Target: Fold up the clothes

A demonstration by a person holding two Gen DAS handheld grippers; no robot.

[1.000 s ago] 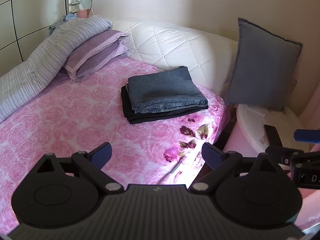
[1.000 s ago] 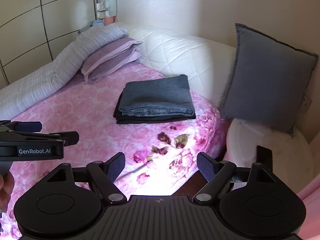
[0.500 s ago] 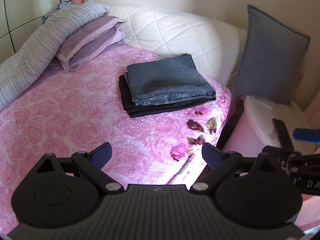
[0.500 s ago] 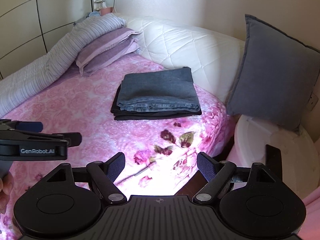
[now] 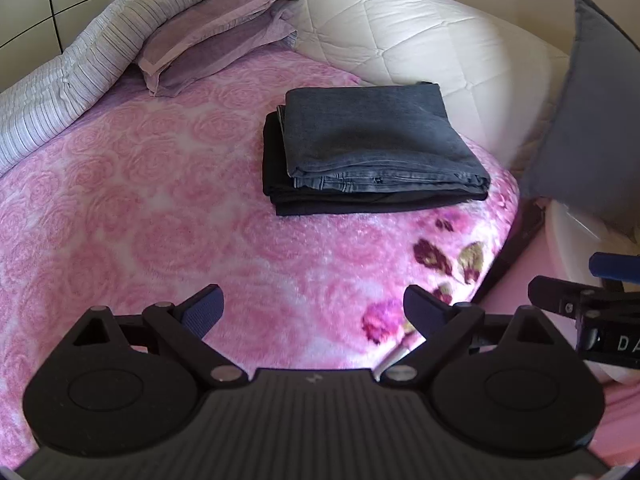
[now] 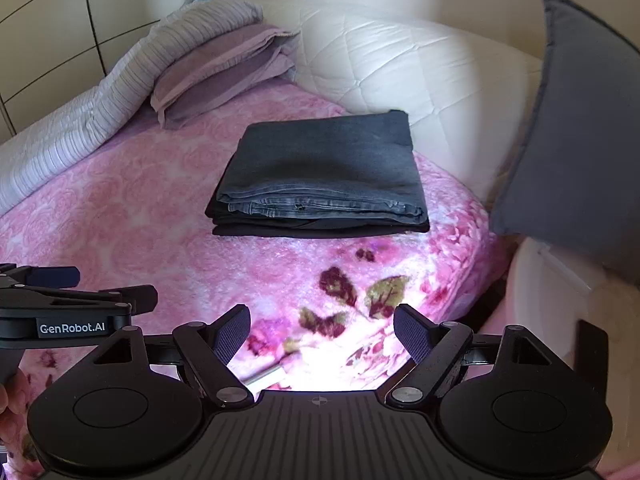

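A stack of folded clothes lies on the pink rose blanket (image 5: 140, 208): grey-blue jeans (image 5: 372, 140) on top of a black garment (image 5: 320, 200). It also shows in the right wrist view, jeans (image 6: 328, 168) over the black garment (image 6: 312, 230). My left gripper (image 5: 314, 312) is open and empty, short of the stack and above the blanket. My right gripper (image 6: 322, 332) is open and empty, over the blanket's flowered edge. Each gripper shows at the side of the other's view.
Purple pillows (image 5: 212, 36) and a striped quilt (image 5: 80, 68) lie at the far left. A white quilted headboard (image 5: 420, 36) curves behind the stack. A grey cushion (image 6: 576, 140) leans at the right over a white round surface (image 6: 560, 300). A small metal object (image 6: 264, 378) lies on the blanket's edge.
Both grippers have moved forward toward the folded stack, which now looks larger and closer. Both stay open and empty.
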